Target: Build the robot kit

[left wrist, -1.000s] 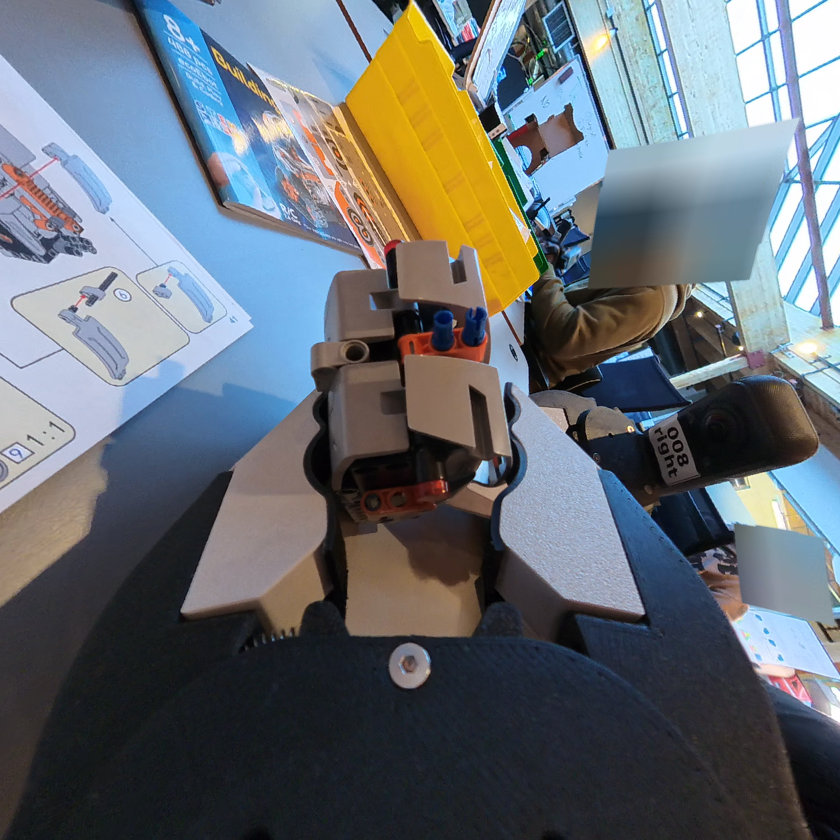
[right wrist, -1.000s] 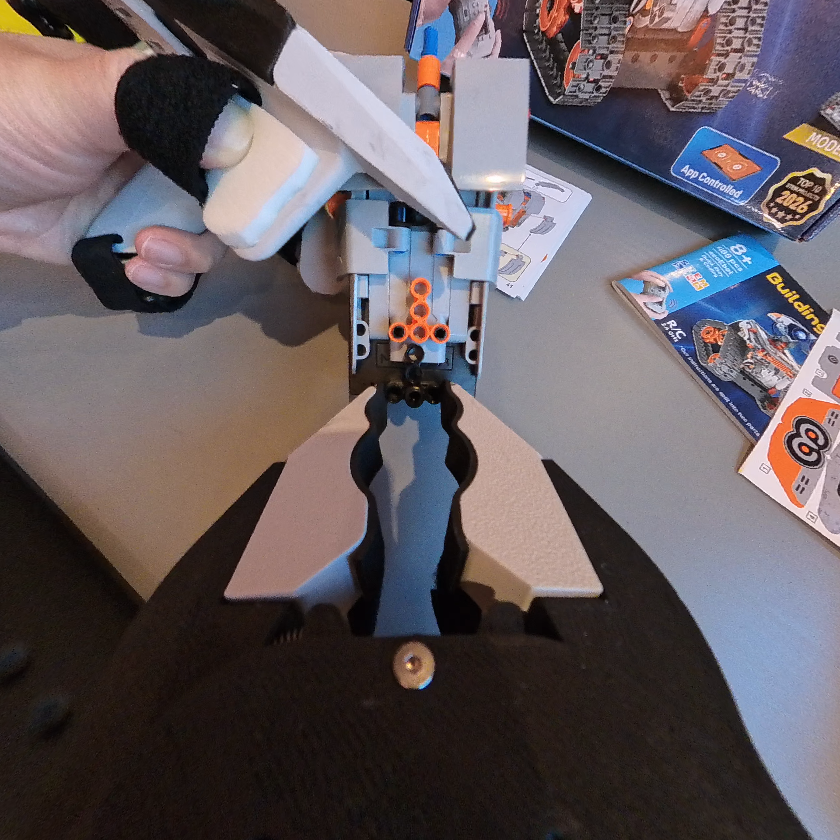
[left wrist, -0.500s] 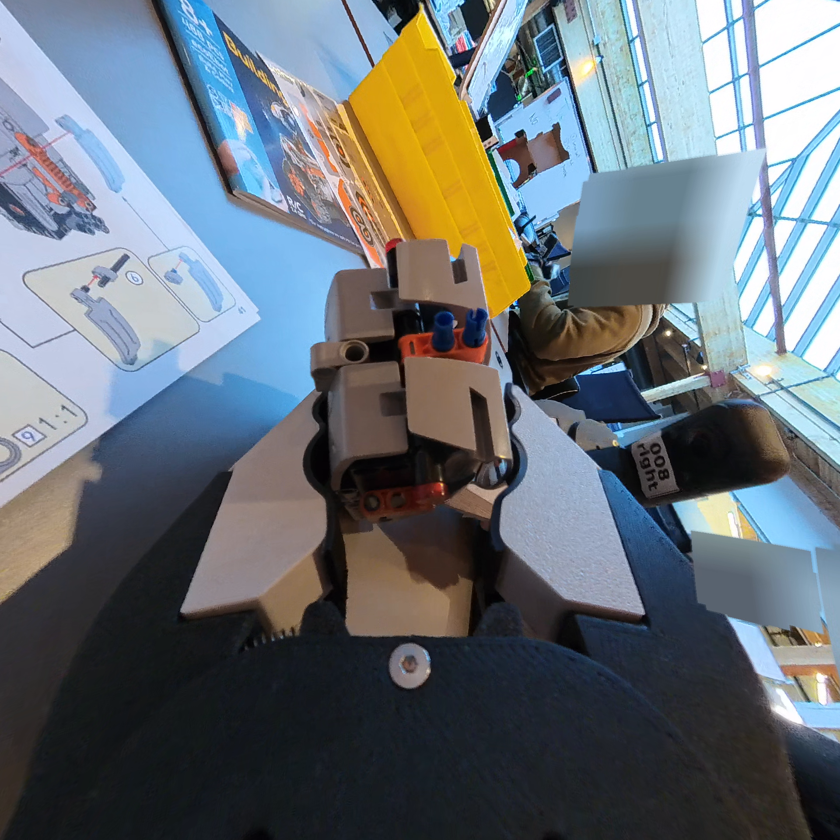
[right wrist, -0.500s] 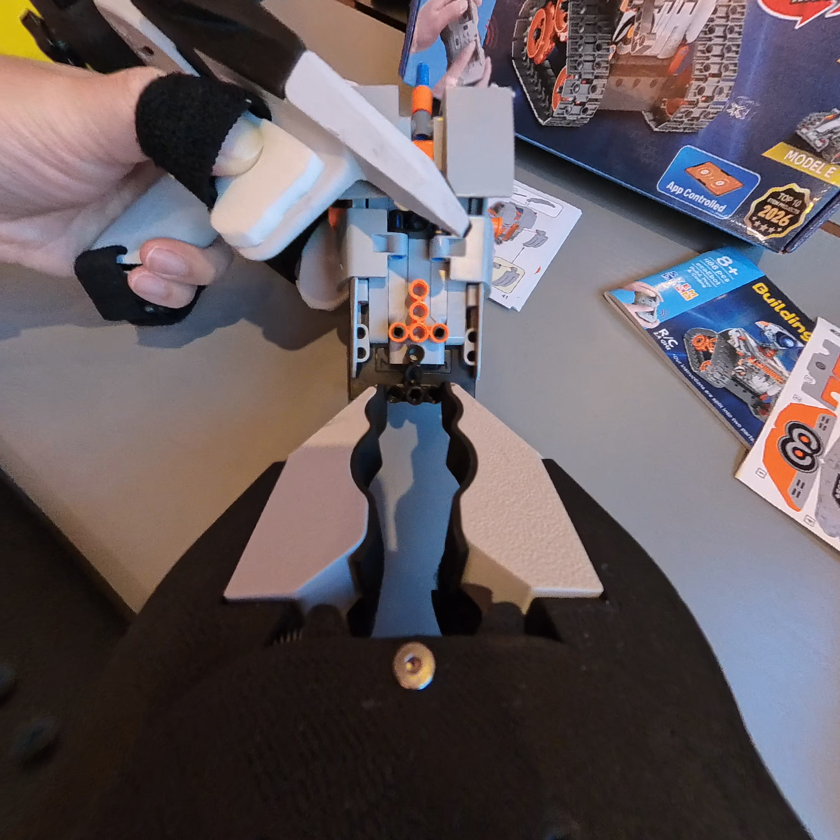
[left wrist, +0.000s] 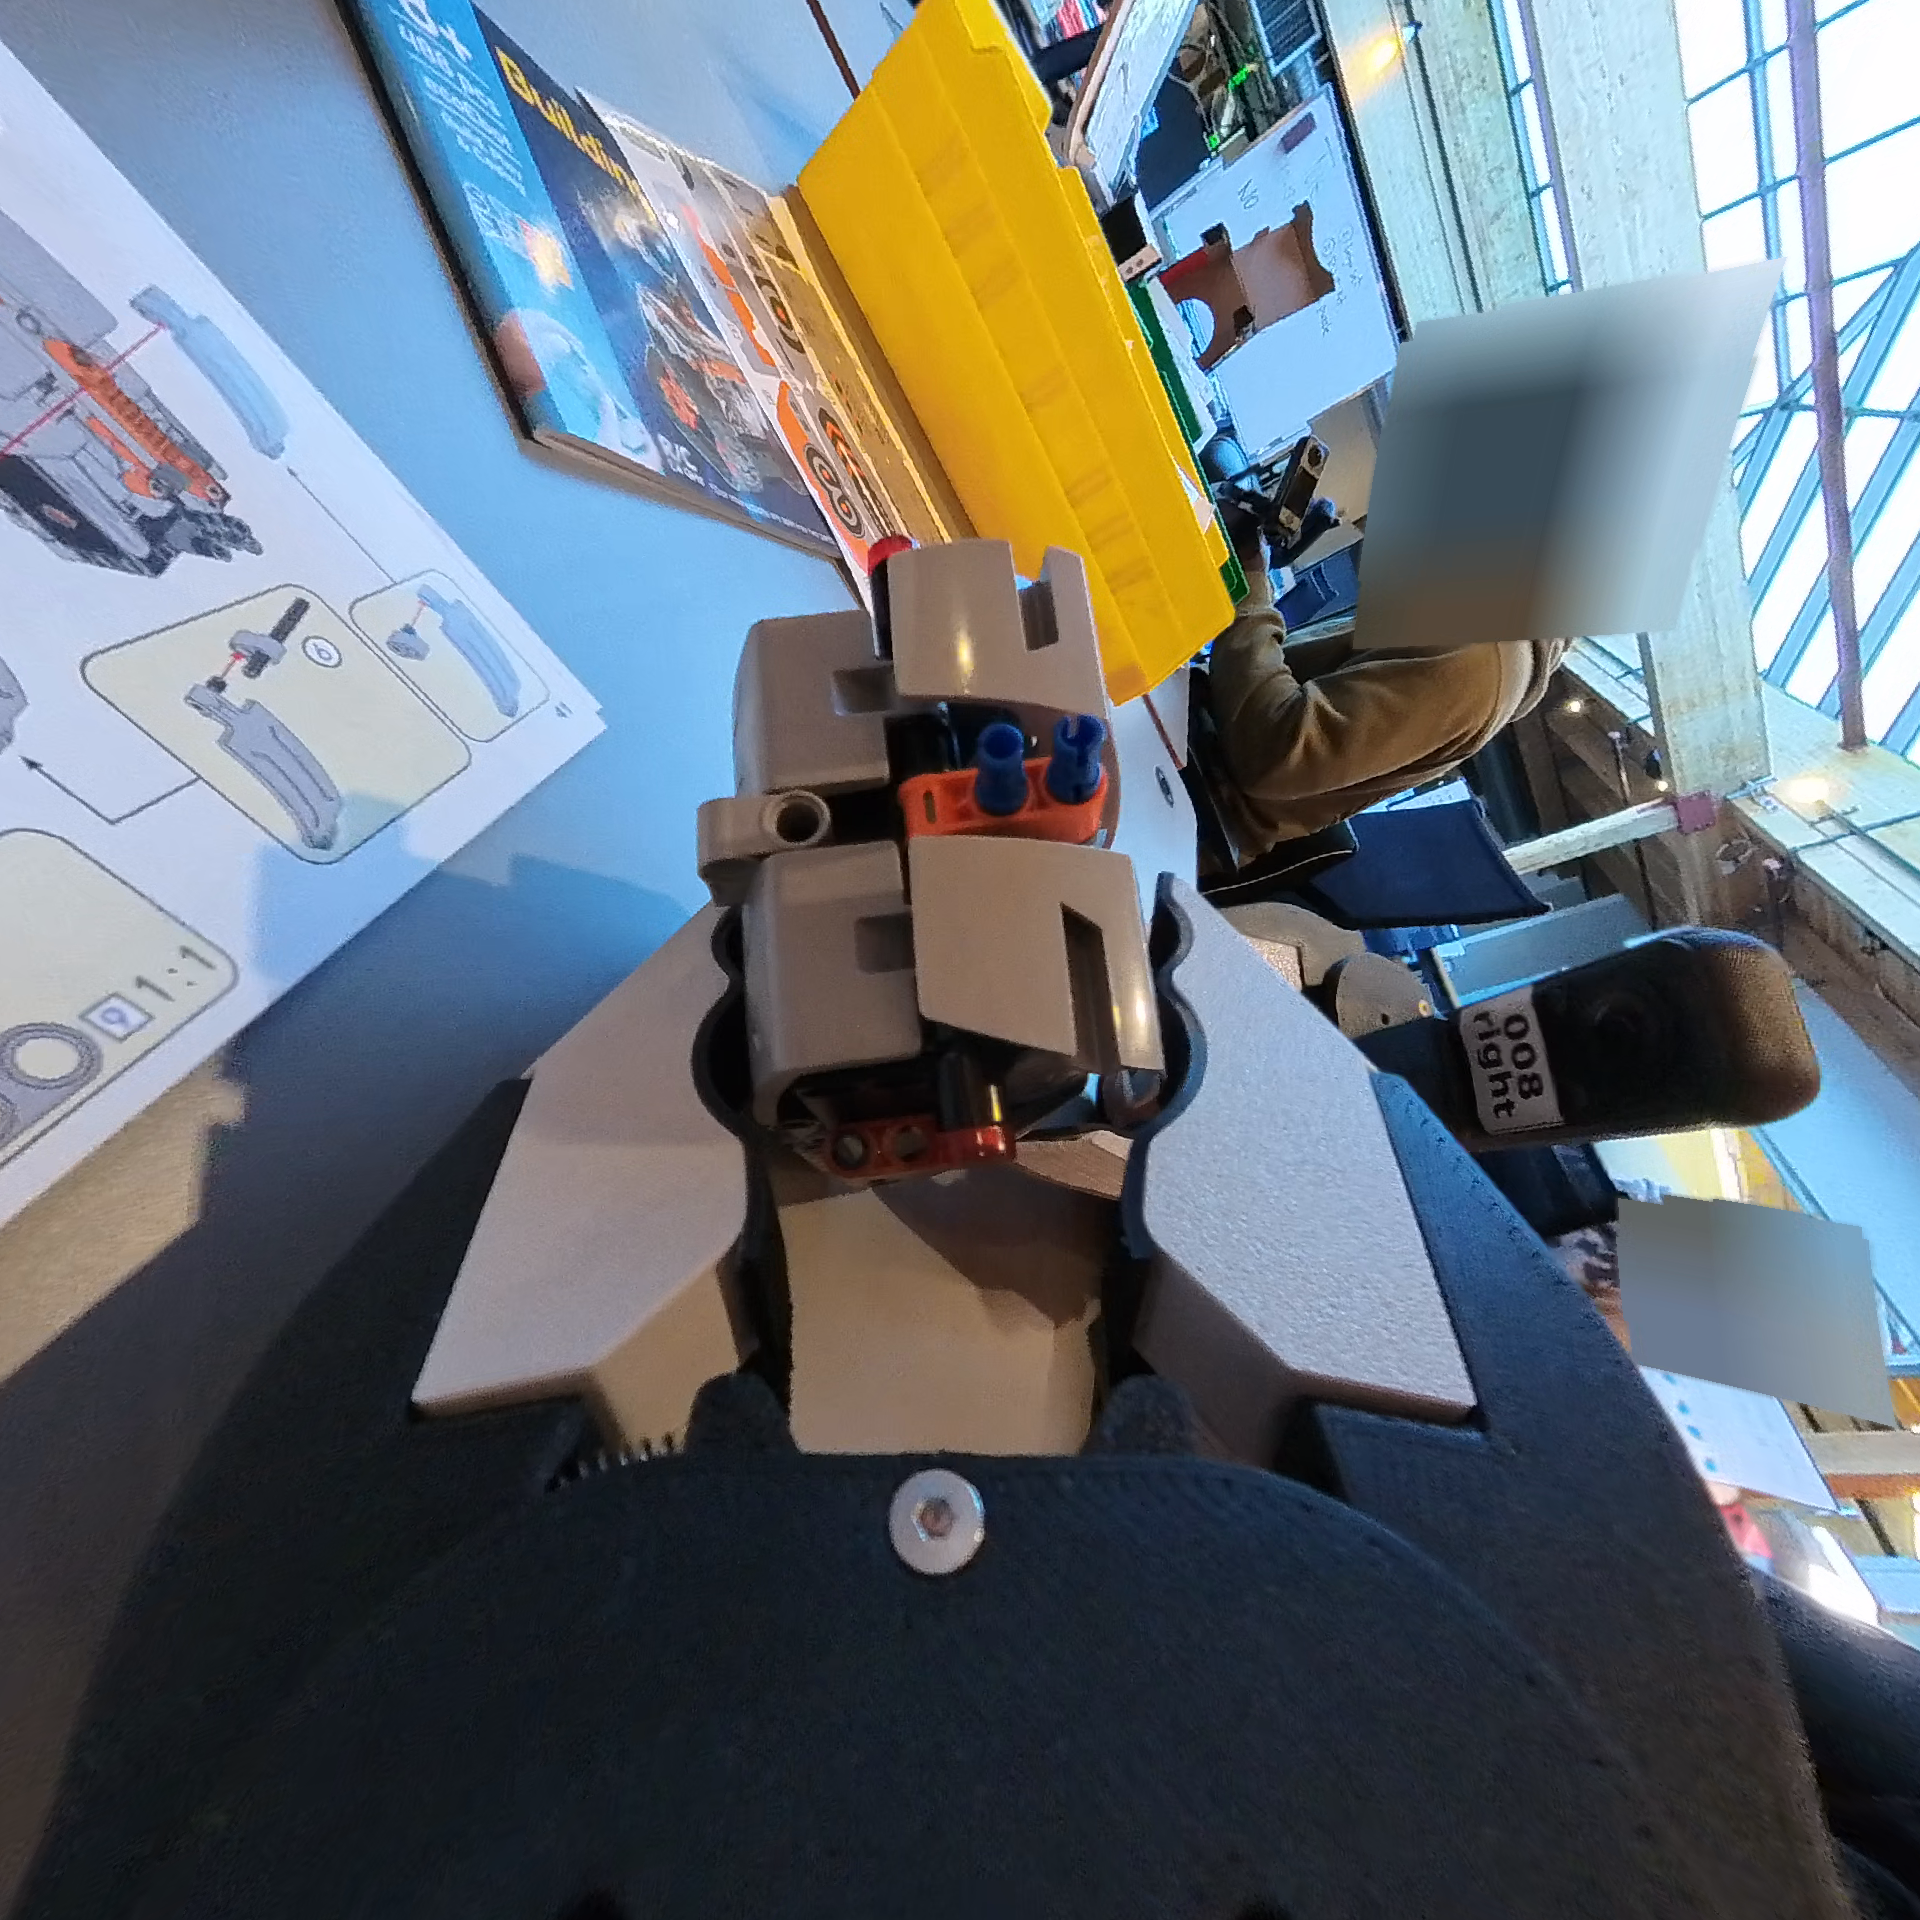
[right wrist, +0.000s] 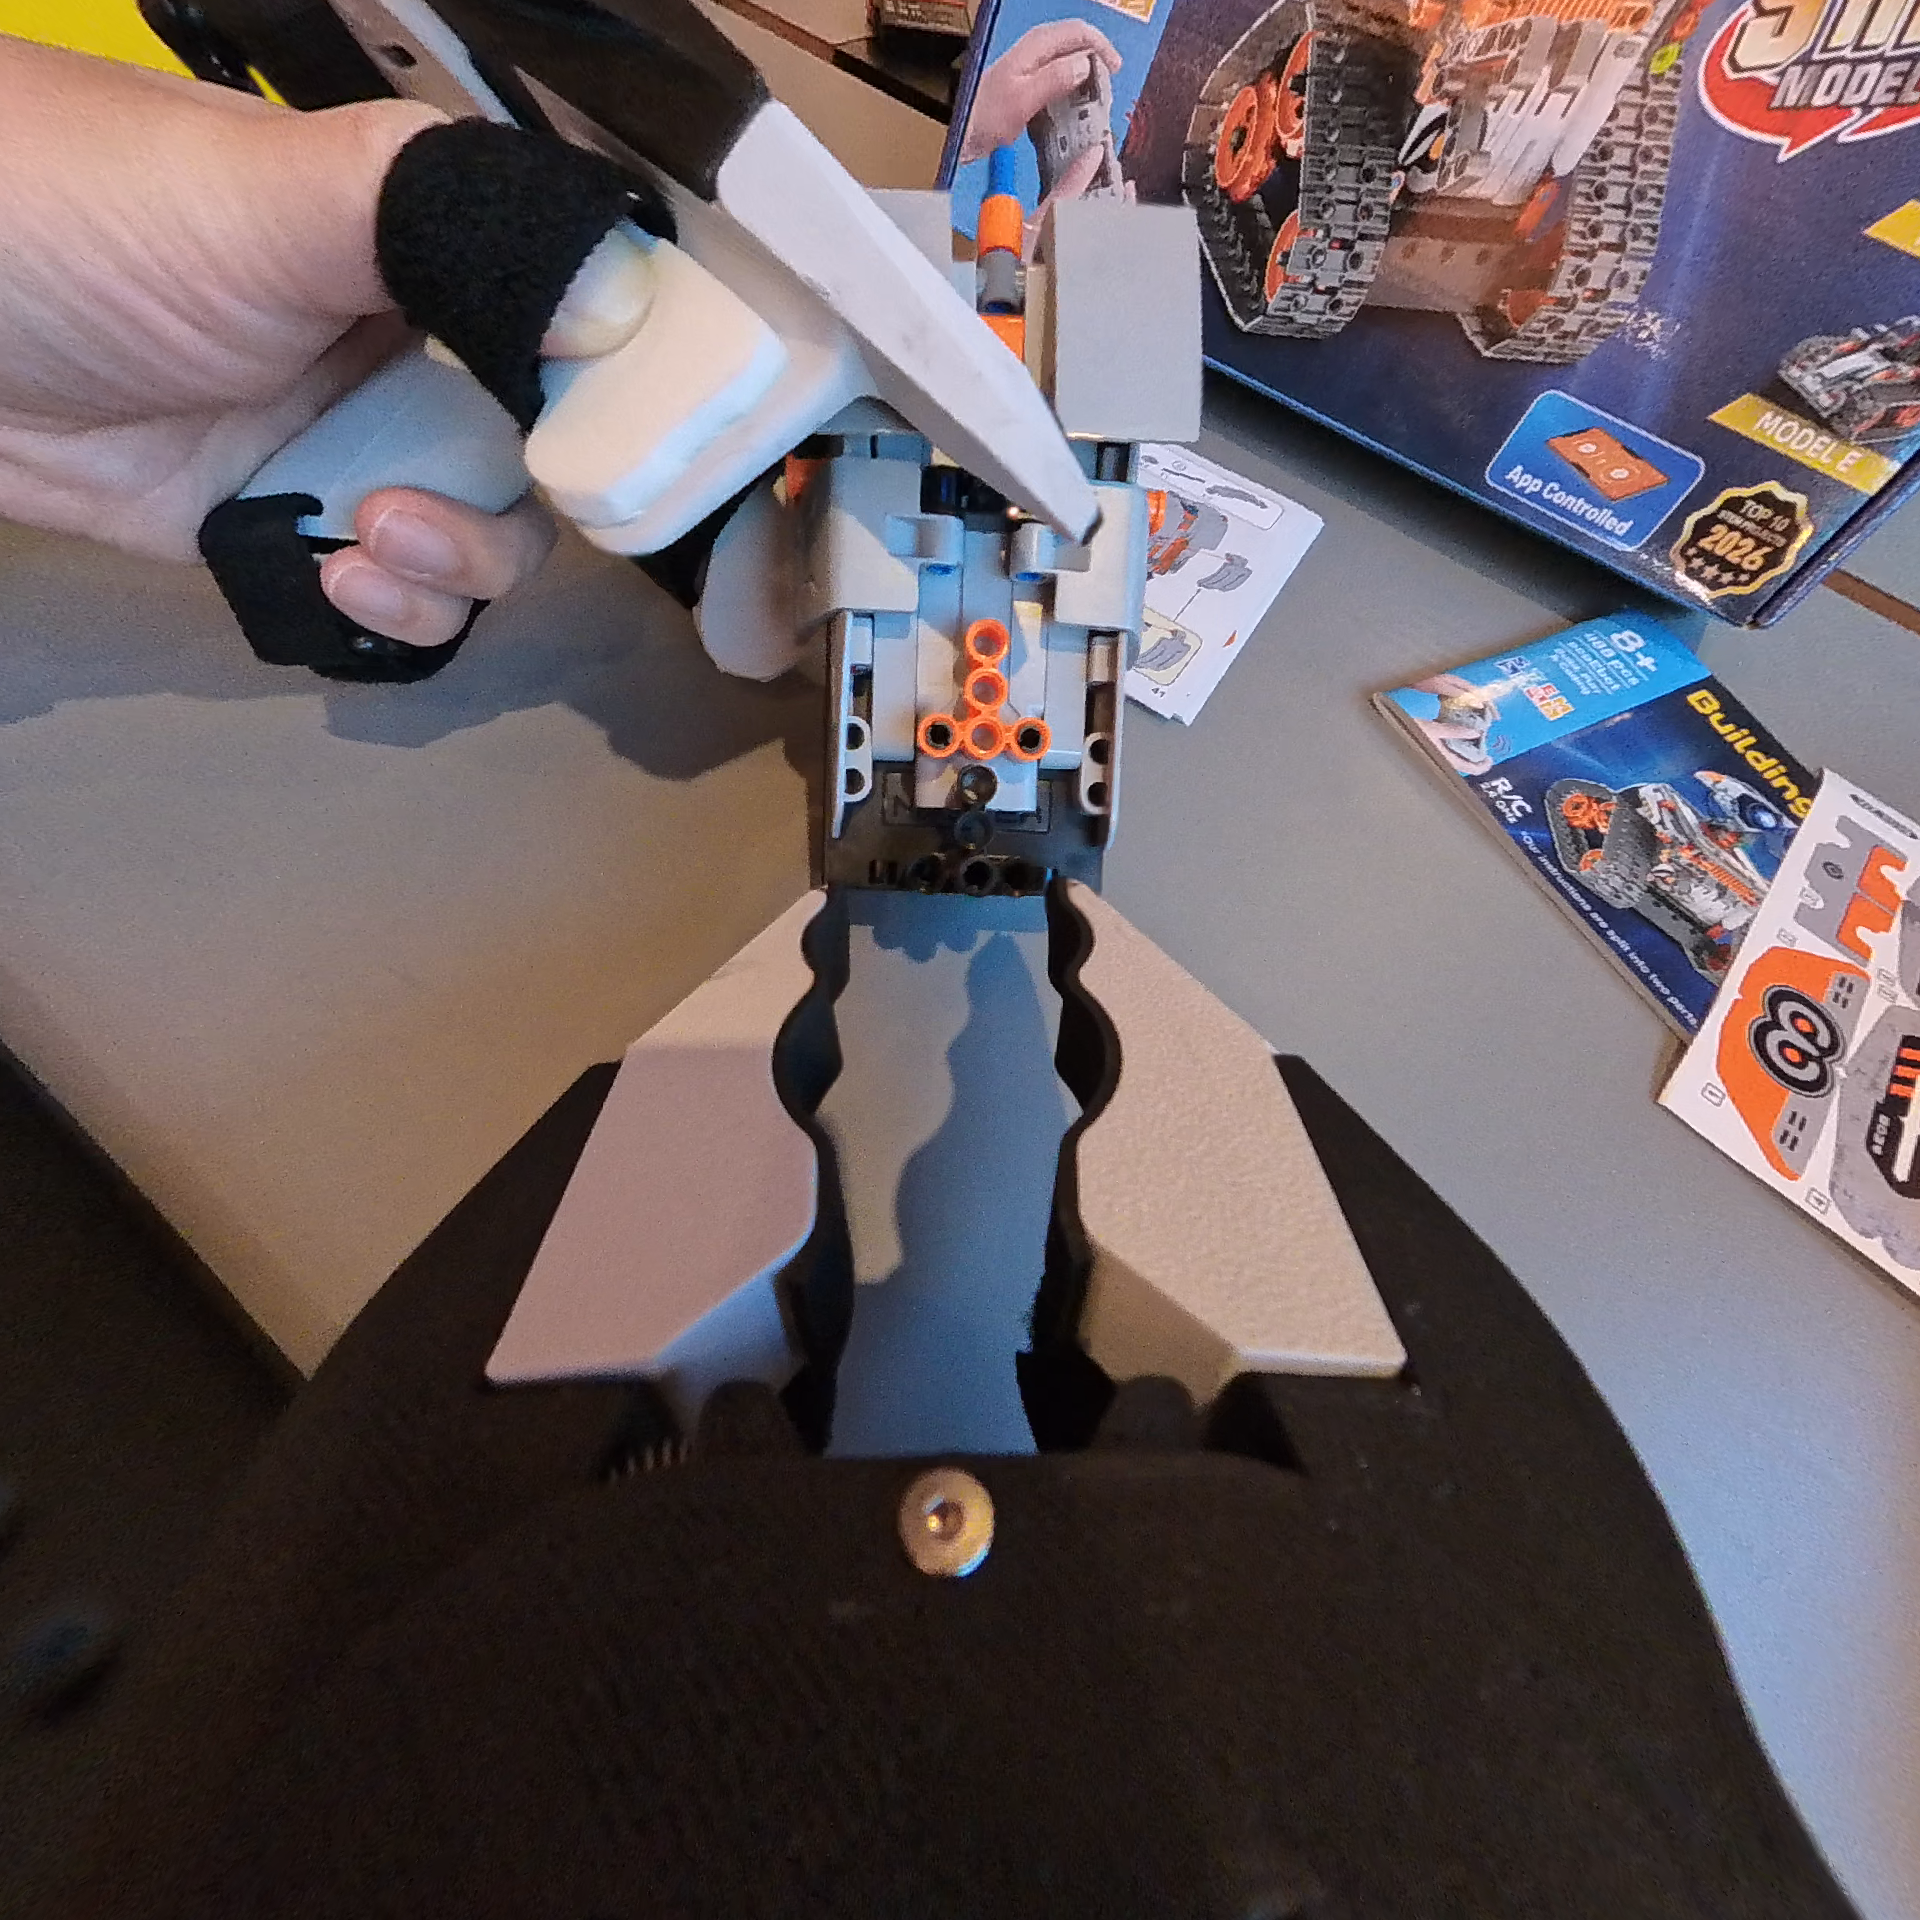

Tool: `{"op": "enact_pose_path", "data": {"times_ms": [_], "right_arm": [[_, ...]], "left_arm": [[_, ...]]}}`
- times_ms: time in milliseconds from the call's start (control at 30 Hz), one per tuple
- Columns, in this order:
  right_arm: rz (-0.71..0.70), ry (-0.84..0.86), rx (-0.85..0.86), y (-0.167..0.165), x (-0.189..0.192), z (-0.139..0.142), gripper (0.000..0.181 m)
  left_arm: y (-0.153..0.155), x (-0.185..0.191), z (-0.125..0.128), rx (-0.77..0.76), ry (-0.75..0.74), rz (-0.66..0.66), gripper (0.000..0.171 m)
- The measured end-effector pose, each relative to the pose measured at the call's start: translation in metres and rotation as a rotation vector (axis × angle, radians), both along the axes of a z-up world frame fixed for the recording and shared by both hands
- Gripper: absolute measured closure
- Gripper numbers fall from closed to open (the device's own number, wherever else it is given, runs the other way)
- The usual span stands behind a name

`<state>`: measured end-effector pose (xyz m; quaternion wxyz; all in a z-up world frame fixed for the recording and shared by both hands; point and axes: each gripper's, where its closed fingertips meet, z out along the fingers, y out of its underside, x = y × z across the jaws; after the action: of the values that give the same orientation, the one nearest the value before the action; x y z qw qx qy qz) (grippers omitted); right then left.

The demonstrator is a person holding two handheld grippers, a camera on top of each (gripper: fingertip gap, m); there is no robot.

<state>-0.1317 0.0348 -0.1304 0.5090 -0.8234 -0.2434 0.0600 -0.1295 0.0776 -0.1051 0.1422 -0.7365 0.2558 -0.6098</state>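
A grey brick model [left wrist: 935, 935] with orange beams and blue pins is held above the table. My left gripper [left wrist: 945, 935] is shut on its middle, one jaw on each side. In the right wrist view the model [right wrist: 977, 665] stands upright, and a left finger [right wrist: 894, 332] crosses its top, held by a hand [right wrist: 156, 312]. My right gripper [right wrist: 945, 904] has its jaws set narrow at the model's black lower end and appears to pinch it. The right gripper's camera body [left wrist: 1652, 1039] shows at the right of the left wrist view.
An open instruction sheet [left wrist: 208, 623] lies on the grey table [right wrist: 416, 987]. A booklet [right wrist: 1621, 821] and a sticker sheet [right wrist: 1829, 1039] lie to the right, with the blue set box [right wrist: 1558, 312] behind. Yellow bins [left wrist: 1018, 332] stand at the far edge. A seated person [left wrist: 1351, 727] is beyond.
Both grippers have shifted a little together, so the box and booklet slide in the right wrist view. The model stays pinned at the right fingertips and in the left jaws. Neither jaw gap has changed.
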Motion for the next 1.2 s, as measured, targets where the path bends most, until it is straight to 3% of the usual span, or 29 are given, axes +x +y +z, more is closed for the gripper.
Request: {"op": "enact_pose_path", "data": {"times_ms": [233, 500, 667, 767, 1200], "right_arm": [[-0.013, 0.008, 0.010, 0.001, 0.002, 0.002, 0.150], [-0.017, 0.121, 0.044, 0.002, 0.006, 0.014, 0.149], [-0.020, 0.072, -0.013, 0.004, 0.004, 0.003, 0.147], [-0.021, 0.033, -0.039, 0.004, 0.003, -0.003, 0.154], [-0.029, 0.006, -0.035, 0.005, 0.002, -0.003, 0.158]], "left_arm": [[0.003, -0.003, -0.002, -0.066, -0.016, -0.004, 0.099], [0.000, -0.001, 0.000, 0.000, 0.010, -0.008, 0.099], [-0.006, 0.002, 0.002, 0.093, 0.045, -0.011, 0.099], [-0.009, 0.003, 0.003, 0.122, 0.057, -0.017, 0.099], [-0.007, 0.003, 0.003, 0.105, 0.047, -0.010, 0.099]]}}
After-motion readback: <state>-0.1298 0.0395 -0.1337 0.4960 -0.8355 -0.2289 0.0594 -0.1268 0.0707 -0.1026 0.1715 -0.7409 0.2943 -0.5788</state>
